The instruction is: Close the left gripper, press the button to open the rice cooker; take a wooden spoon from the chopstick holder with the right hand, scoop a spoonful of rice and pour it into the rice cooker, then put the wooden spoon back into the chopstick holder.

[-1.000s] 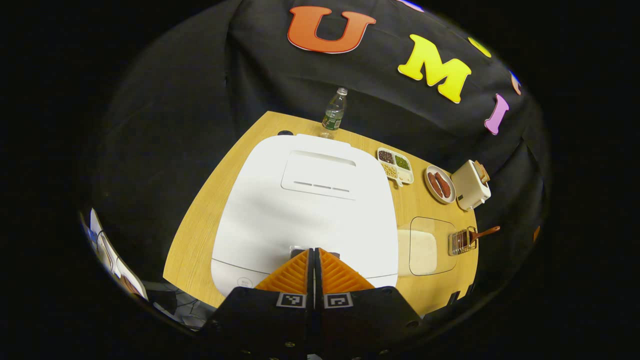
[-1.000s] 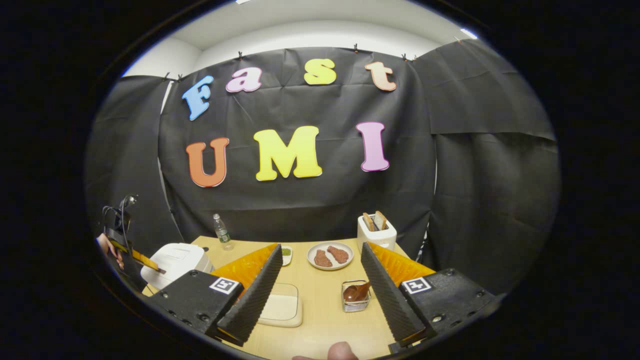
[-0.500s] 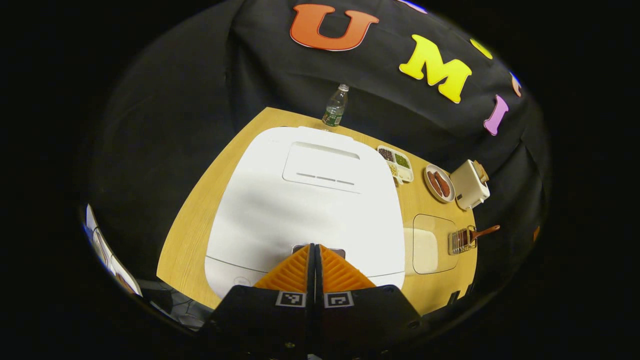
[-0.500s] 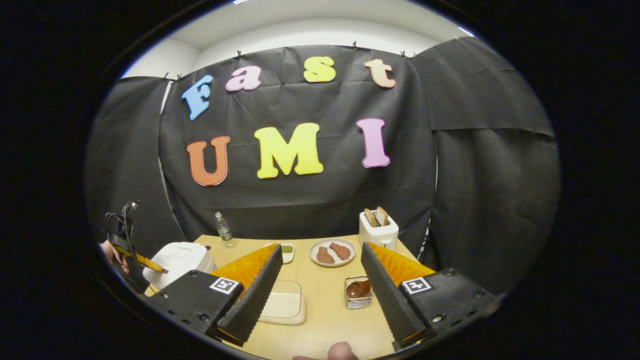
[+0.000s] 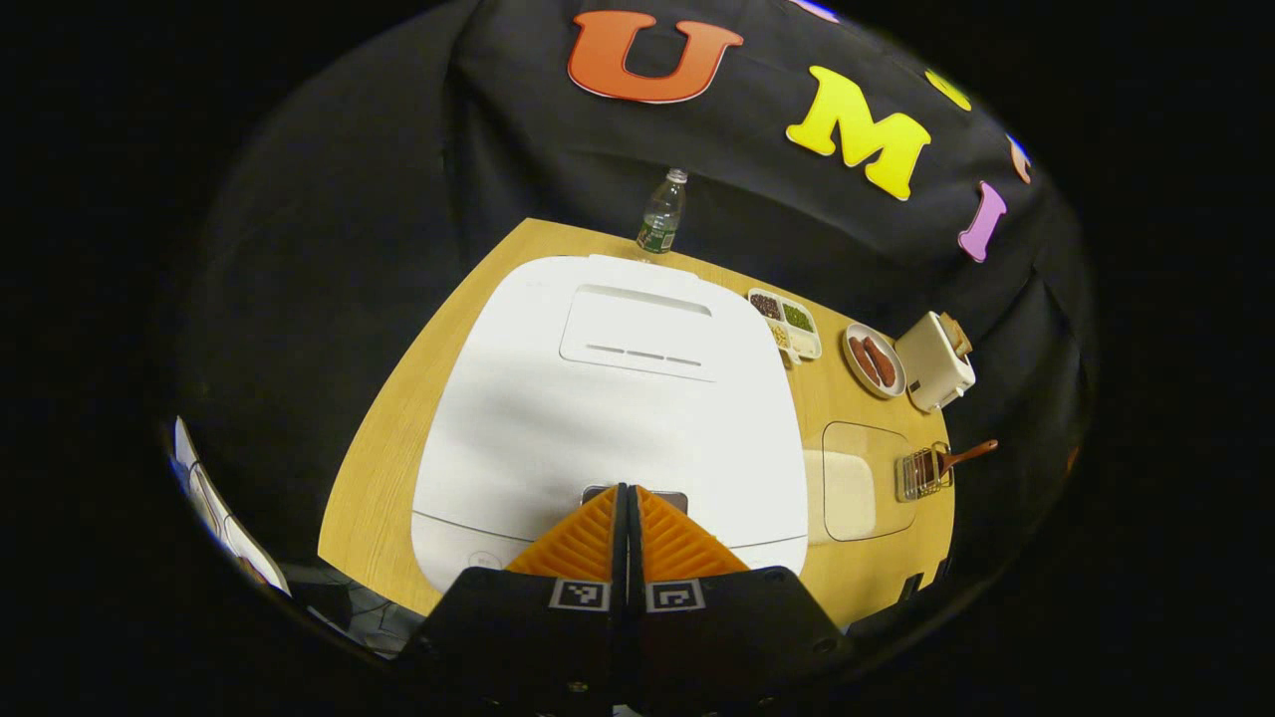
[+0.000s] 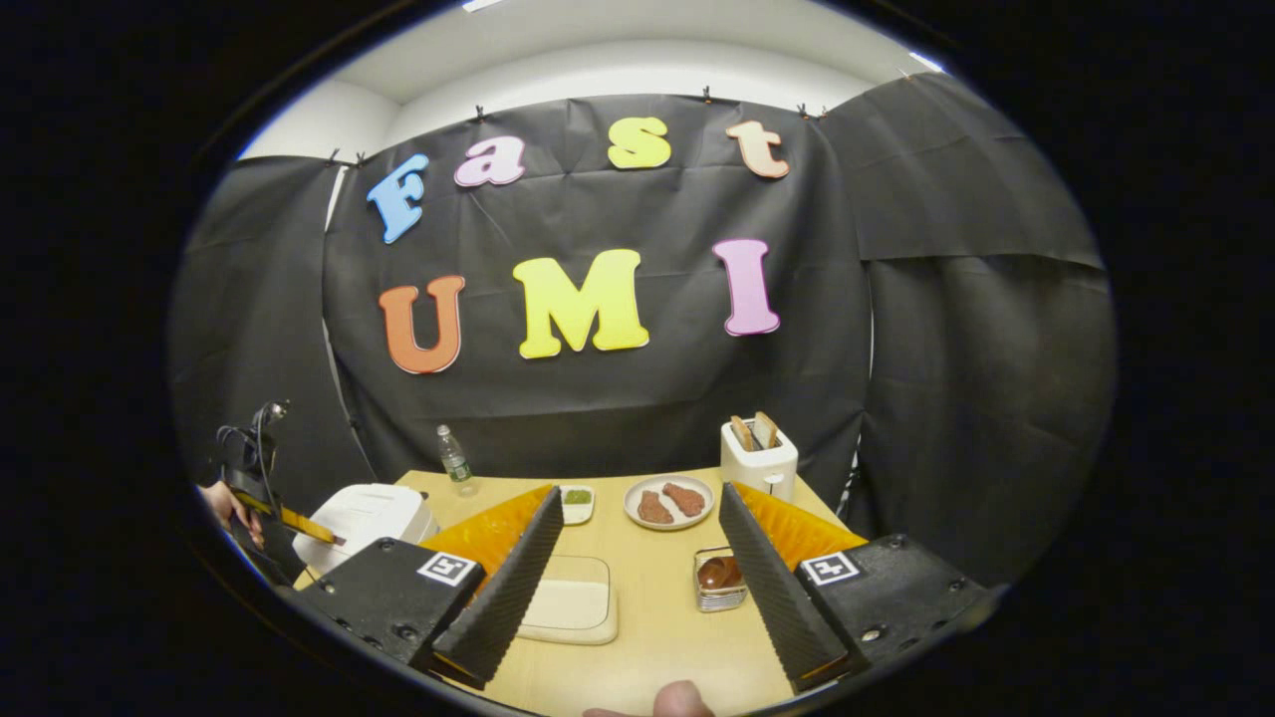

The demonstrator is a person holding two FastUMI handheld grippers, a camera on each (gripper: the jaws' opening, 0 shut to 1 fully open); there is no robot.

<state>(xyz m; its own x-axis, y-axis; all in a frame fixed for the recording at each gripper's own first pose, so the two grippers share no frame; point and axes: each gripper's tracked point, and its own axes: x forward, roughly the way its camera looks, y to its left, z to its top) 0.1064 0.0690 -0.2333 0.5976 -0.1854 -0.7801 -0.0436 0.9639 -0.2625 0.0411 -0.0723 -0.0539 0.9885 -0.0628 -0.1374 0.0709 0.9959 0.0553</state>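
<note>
Rice cooker (image 5: 608,418), white, lid down

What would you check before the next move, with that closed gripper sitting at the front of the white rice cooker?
1. Left gripper shut for pressing: ok, fingers together.
2. Tips over the button at the front of the rice cooker: ok, though actual pressure cannot be told.
3. Lid open: not ok, it lies flat and closed.
4. Right gripper open, ready for the wooden spoon: ok, fingers wide apart and holding nothing.
5. Spoon in the chopstick holder: ok.
6. Rice in the tray reachable: ok, nothing stands on it.
</note>
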